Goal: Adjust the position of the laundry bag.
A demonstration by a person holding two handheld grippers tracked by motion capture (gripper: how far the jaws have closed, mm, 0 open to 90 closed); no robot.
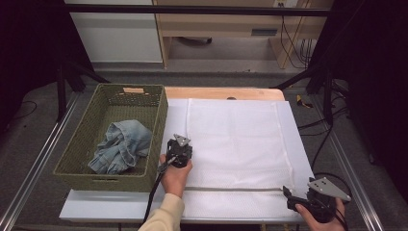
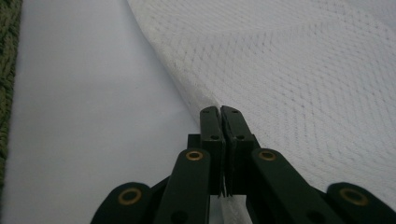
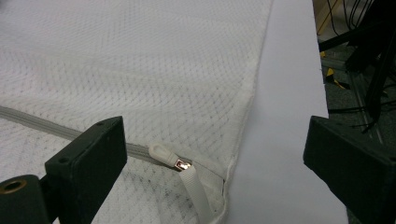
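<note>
A white mesh laundry bag (image 1: 235,139) lies flat on the white table cover, with a grey zipper (image 1: 231,188) running along its near side. My left gripper (image 1: 180,147) is at the bag's left edge. In the left gripper view its jaws (image 2: 221,109) are pressed together on the edge of the mesh (image 2: 289,84), and a sliver of white fabric shows between them. My right gripper (image 1: 300,195) stands open at the bag's near right corner. In the right gripper view (image 3: 213,122) the white zipper pull (image 3: 163,151) and its metal slider (image 3: 183,164) lie between the wide jaws, untouched.
A green woven basket (image 1: 82,144) stands at the left of the table and holds crumpled blue jeans (image 1: 122,147). Its side shows at the left of the left gripper view (image 2: 5,70). Bare white cover (image 1: 96,207) lies in front of the basket. Cables and black stands crowd the floor at the right.
</note>
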